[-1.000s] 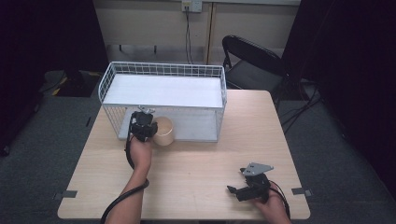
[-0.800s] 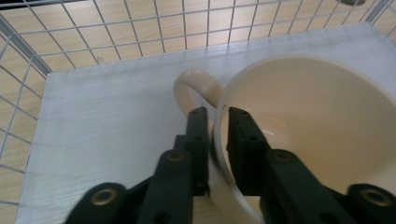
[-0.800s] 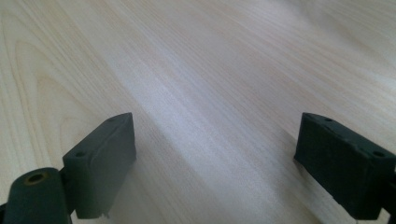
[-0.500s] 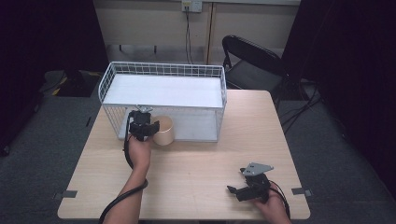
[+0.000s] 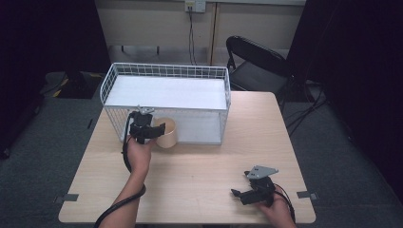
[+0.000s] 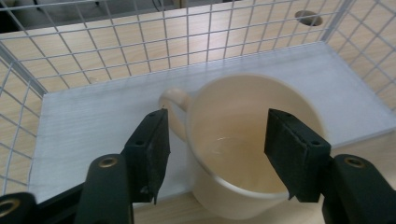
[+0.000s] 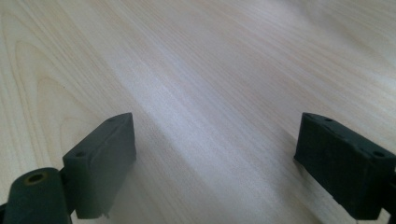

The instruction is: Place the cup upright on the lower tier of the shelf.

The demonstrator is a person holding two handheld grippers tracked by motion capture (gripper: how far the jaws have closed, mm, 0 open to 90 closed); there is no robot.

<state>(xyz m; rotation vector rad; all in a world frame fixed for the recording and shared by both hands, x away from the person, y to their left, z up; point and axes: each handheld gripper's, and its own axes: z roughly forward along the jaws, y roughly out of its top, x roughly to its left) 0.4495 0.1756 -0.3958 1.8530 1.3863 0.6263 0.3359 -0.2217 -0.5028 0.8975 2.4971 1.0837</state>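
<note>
Left gripper (image 6: pixel 215 144) jaws just opened — cream mug (image 6: pixel 243 154) released, wall between pads; right gripper (image 7: pixel 215 163) held open over table (image 7: pixel 224 70).

Light wooden rectangular tabletop (image 5: pixel 199 171) on grey carpet floor (image 5: pixel 342 142). Black folding chair (image 5: pixel 256 64) behind. Beige wall panels (image 5: pixel 157 23), wall socket (image 5: pixel 195 5) with hanging cable. Dark curtains (image 5: pixel 361 71) at sides.

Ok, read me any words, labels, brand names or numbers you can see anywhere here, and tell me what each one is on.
No readable text anywhere.
Cream mug: plain, no print or logo on the parts that show.
White wire basket: no label.
Wooden table: bare wood grain, no markings.
Left gripper and right gripper: plain black jaws, no writing.
Wall socket: too small to tell whether it carries any marking.
</note>
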